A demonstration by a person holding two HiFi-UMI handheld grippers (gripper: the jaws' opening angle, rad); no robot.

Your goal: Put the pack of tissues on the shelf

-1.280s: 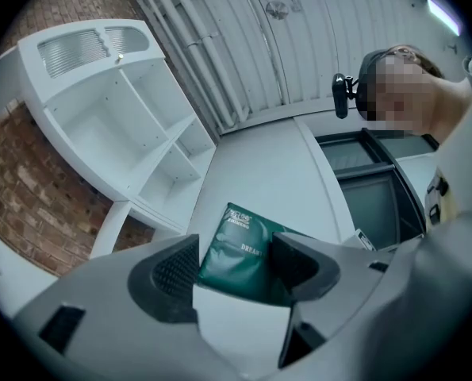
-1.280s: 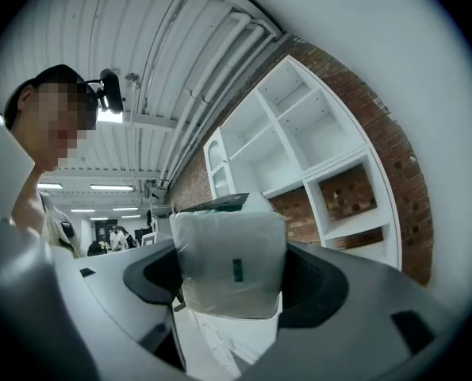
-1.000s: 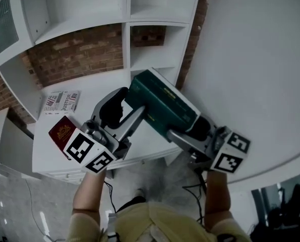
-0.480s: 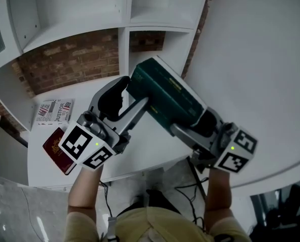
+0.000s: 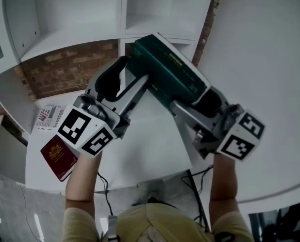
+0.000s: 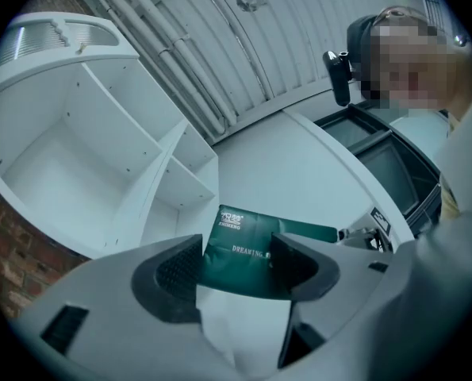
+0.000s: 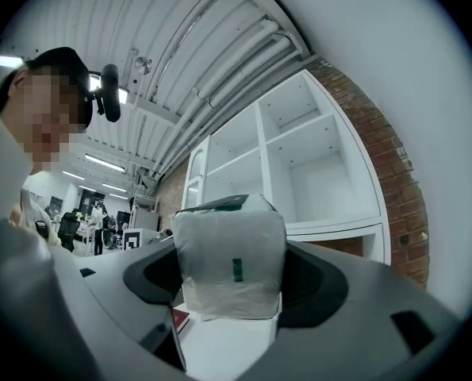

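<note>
A dark green pack of tissues [image 5: 172,77] hangs in the air before the white shelf unit [image 5: 74,39], its far end near the middle upright. My right gripper [image 5: 192,101] is shut on its near end; in the right gripper view the pack's white end [image 7: 229,264] fills the space between the jaws [image 7: 232,284]. My left gripper [image 5: 134,70] stands open at the pack's left side, fingertips close against it. In the left gripper view the green pack [image 6: 243,248] lies across just beyond the open jaws [image 6: 236,264].
A red passport [image 5: 59,155] and a printed leaflet [image 5: 49,116] lie on the shelf unit's low white top [image 5: 150,150]. A big round white table [image 5: 260,59] fills the right. Brick wall [image 5: 64,67] shows behind the open compartments. Cables trail on the floor below.
Both grippers and the pack have risen and moved forward toward the shelf compartments. The right gripper's hold on the pack is unchanged.
</note>
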